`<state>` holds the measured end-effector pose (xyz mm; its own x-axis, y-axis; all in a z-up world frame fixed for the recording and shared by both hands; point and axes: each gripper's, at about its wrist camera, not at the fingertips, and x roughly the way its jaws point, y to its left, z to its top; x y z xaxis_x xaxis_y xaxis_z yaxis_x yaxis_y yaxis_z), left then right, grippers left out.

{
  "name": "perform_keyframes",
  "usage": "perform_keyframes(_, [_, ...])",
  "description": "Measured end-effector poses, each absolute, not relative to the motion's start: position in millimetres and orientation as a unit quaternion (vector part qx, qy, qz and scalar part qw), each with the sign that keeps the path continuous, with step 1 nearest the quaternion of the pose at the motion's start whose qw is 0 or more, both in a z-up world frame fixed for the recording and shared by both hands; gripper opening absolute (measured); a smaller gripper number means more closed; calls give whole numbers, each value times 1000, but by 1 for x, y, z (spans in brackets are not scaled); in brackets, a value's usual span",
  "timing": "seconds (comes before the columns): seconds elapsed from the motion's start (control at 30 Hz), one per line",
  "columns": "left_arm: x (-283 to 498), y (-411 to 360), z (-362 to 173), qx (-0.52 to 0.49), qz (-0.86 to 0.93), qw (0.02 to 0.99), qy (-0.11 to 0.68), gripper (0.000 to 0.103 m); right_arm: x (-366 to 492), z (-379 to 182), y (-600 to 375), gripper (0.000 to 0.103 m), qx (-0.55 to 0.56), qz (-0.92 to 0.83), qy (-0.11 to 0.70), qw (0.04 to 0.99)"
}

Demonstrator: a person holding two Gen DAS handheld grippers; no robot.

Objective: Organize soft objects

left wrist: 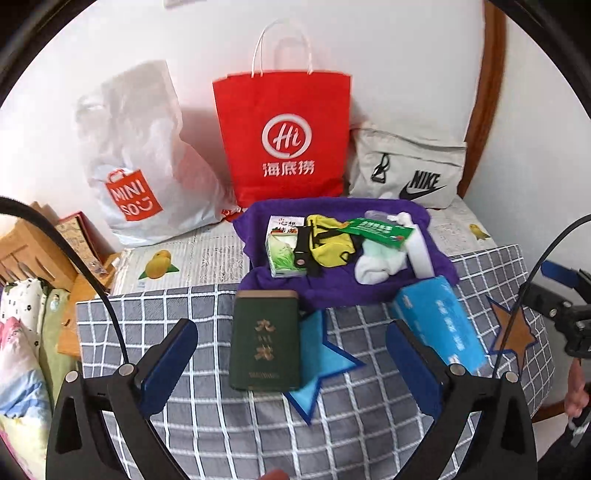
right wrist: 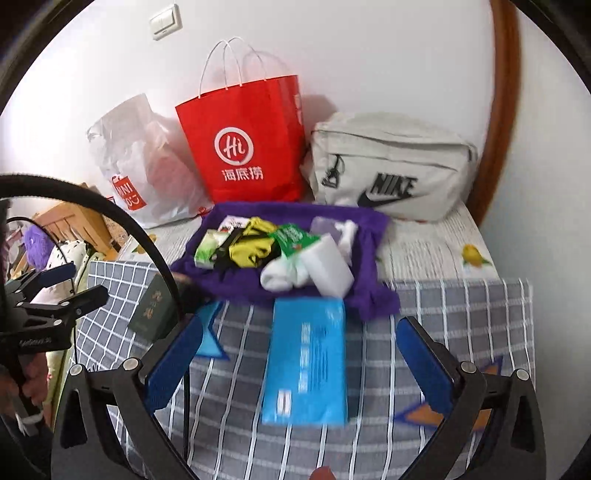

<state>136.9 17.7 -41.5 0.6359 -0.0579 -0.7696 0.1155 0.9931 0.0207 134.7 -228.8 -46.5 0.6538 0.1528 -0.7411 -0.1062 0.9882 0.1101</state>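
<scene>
Left hand-held gripper (left wrist: 291, 354) jaws wide apart, empty, over green box (left wrist: 265, 341), right hand-held gripper (right wrist: 299, 354) likewise spread above blue tissue pack (right wrist: 306, 360), purple cloth (right wrist: 229, 284) heaped with socks (right wrist: 282, 275) toward bed's far edge, wall switch (right wrist: 165, 20) only in right view.

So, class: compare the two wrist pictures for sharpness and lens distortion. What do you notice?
Left wrist view: crisp, lettering on the red paper bag readable; fisheye curves the wooden frame. Right wrist view: motion-smeared, print on the blue tissue pack unreadable, same fisheye bending, dark corners.
</scene>
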Motion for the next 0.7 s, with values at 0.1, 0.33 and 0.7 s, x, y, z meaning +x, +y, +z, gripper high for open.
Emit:
perform_keyframes(0.1, [106,9,-35,25,-51,907,417,103,112,-47,-233,103,42,66,415,907])
perform_keyframes(0.33, [60,-3,-28,10,-53,910,412,103,64,-36,-231,103,26,58,401,914])
perform_keyframes(0.7, [44,1,-15,-1,-49,916,399,103,50,-33,-218,103,-4,51,399,915])
